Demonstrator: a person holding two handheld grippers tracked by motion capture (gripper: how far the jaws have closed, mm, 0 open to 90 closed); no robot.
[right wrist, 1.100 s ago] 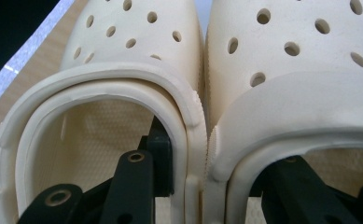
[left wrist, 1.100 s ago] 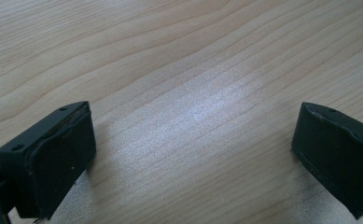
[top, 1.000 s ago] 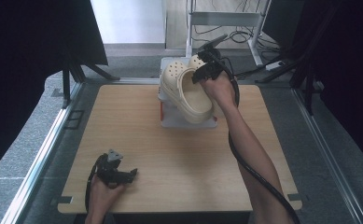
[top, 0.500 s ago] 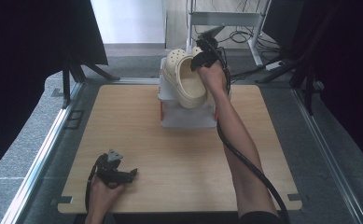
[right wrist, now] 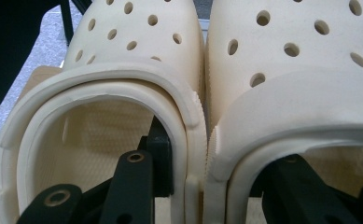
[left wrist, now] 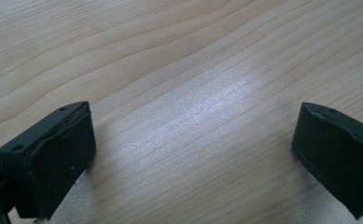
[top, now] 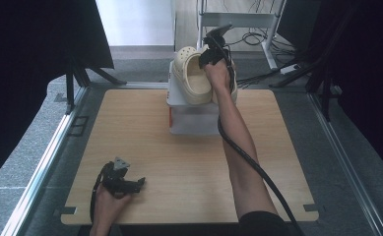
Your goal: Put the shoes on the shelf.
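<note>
The right gripper (top: 213,51) holds a pair of cream perforated clogs (top: 194,78) side by side above the translucent plastic box (top: 191,118) at the wooden table's (top: 189,167) far edge; one jaw sits inside each clog, pinching the two adjoining side walls together. The left gripper (top: 130,184) rests near the table's front left corner, jaws spread wide over bare wood, gripping nothing
</note>
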